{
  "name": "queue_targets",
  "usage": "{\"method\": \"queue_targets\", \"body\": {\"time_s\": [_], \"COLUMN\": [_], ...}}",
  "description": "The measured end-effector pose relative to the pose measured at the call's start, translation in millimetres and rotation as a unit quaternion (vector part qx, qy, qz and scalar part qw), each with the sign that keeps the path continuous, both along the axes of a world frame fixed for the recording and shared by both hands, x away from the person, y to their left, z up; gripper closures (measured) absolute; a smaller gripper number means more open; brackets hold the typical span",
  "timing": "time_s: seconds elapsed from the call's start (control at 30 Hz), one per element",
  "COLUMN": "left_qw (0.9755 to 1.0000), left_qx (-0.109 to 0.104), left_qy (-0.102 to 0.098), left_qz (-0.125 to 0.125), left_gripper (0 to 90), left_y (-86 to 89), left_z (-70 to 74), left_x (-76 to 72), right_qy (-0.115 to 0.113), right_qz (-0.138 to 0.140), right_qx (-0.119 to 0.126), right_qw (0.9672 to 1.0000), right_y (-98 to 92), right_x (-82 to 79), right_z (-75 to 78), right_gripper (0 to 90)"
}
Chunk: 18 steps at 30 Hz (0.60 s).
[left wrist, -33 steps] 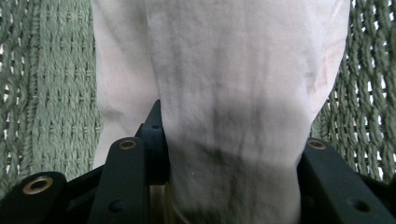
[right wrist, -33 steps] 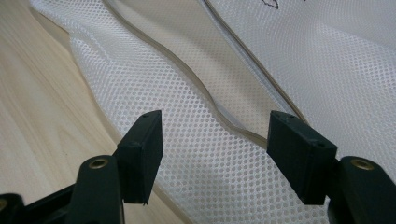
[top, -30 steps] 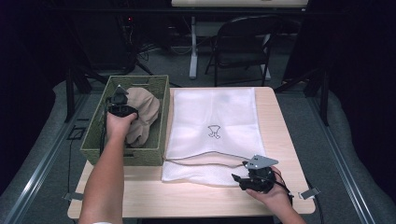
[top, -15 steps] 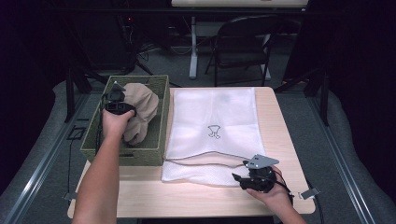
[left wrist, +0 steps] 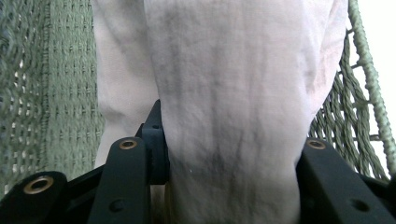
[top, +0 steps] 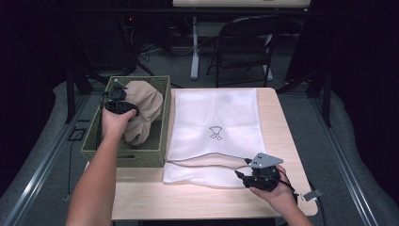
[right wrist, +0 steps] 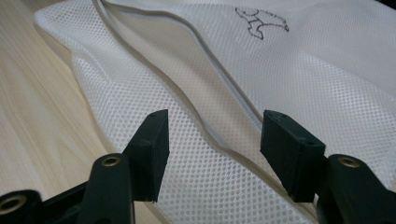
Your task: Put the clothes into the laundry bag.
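**Student:** Beige garment (top: 141,108) — where does it sit, and what holds it?

**Instructor:** It lies bunched in the green woven basket (top: 162,141) at the table's 9 o'clock side. The left gripper (top: 117,100) is clamped on a thick fold of it; in the left gripper view the cloth (left wrist: 229,116) fills the gap between the jaws.

**Student:** And the right gripper (top: 241,173)?

**Instructor:** At 5 o'clock on the table (top: 197,202), its jaws have just been closing, yet the pads stand apart and press on nothing. The zipper edge (right wrist: 210,135) of the white mesh laundry bag (top: 214,120) runs between them.

**Student:** How should the step be done well?

**Instructor:** Probably: pinch one layer of the bag's mouth and raise it, and lift the garment clear of the basket wall before swinging it toward 3 o'clock, so no trailing cloth snags the weave.
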<state>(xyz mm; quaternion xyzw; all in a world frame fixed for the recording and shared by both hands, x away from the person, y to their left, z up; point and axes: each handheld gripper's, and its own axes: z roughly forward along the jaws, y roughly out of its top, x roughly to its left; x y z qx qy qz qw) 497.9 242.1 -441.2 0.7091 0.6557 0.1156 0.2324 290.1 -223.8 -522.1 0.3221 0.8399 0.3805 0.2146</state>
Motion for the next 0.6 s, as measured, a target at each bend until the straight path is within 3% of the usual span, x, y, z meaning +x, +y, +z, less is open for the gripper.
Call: {"method": "queue_targets", "body": {"time_s": [0.23,0.4,0.6], "left_qw": [0.9999,0.9998,0.9996], "left_qx": [0.005,0.014,0.019], "left_qy": [-0.008,-0.008,-0.004], "left_qz": [-0.009,-0.012,-0.021], "left_gripper": [55.8,55.8,55.9], "left_y": [1.6,3.7,4.9], "left_z": [16.9,27.7,38.2], "left_x": [-4.8,-7.8,-10.9], "right_qy": [-0.003,-0.014,-0.015], "right_qz": [0.013,0.033,0.053], "right_qx": [0.005,0.002,-0.005], "right_qw": [0.9999,0.9993,0.9985], "right_y": [3.8,19.3,35.2], "right_x": [6.5,18.7,33.0], "right_z": [16.6,33.5,41.3], "right_gripper": [44.2,44.2,46.4]}}
